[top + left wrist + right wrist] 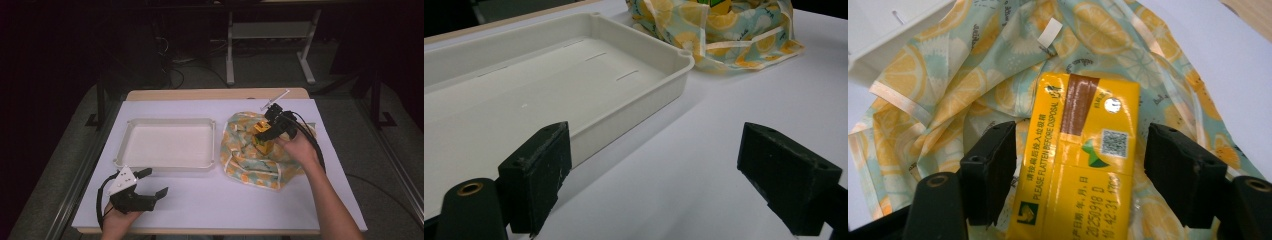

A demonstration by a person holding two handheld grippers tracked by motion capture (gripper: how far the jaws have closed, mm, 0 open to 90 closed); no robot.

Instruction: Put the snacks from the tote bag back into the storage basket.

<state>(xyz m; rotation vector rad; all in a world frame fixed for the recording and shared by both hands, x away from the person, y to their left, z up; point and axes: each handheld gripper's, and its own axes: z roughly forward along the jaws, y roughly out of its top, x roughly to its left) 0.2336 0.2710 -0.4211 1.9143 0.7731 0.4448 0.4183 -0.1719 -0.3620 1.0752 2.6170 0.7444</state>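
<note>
A yellow drink carton (1078, 160) lies in the mouth of a lemon-print cloth bag (973, 90) at the table's right (250, 162). My right gripper (1078, 175) straddles the carton, one jaw on each long side. A thin gap shows at the right jaw, so the pads do not clamp it. From above, that gripper (266, 131) points down over the carton (262, 144). Near the front left edge my left gripper (156, 181) rests with its jaws wide apart and nothing between them (654, 175).
A shallow white tray (170, 122) sits left of the bag, and its near corner and wall (634, 107) lie just ahead of my left gripper. A white sheet (225, 200) covers the tabletop. The bag (724, 35) touches the tray's right end.
</note>
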